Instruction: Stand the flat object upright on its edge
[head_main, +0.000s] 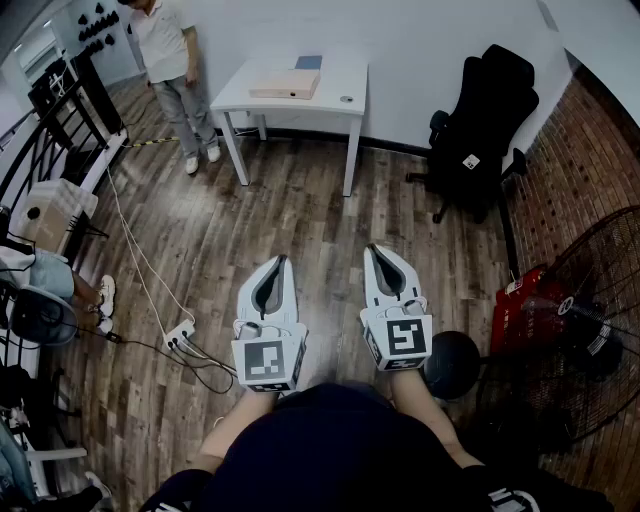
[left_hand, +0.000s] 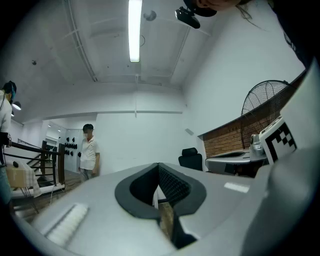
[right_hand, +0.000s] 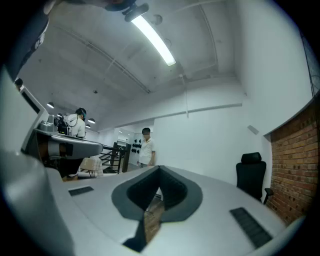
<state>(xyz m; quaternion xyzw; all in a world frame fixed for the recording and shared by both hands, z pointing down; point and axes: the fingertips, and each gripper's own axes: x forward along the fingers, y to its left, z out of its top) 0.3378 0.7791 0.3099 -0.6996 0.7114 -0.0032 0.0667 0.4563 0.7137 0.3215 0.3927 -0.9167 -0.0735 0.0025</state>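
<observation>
Both grippers are held level over the dark wood-plank floor (head_main: 300, 200), well short of any work. The left gripper (head_main: 276, 266) and the right gripper (head_main: 380, 254) each have their fingers pressed fully together with nothing between them.

The task's thing appears to be the flat tan rectangular slab (head_main: 285, 84), lying face down on the far white tabletop (head_main: 340, 80), with a smaller blue-grey flat item (head_main: 309, 62) just beyond it.

The slab looks like a cardboard or light wooden box: probably stiff, light and not fragile. It may slide on the smooth tabletop. A sensible hold would be a pinch across its thickness at one long edge to tip it up. The other gripper would brace the opposite edge against skidding.
</observation>
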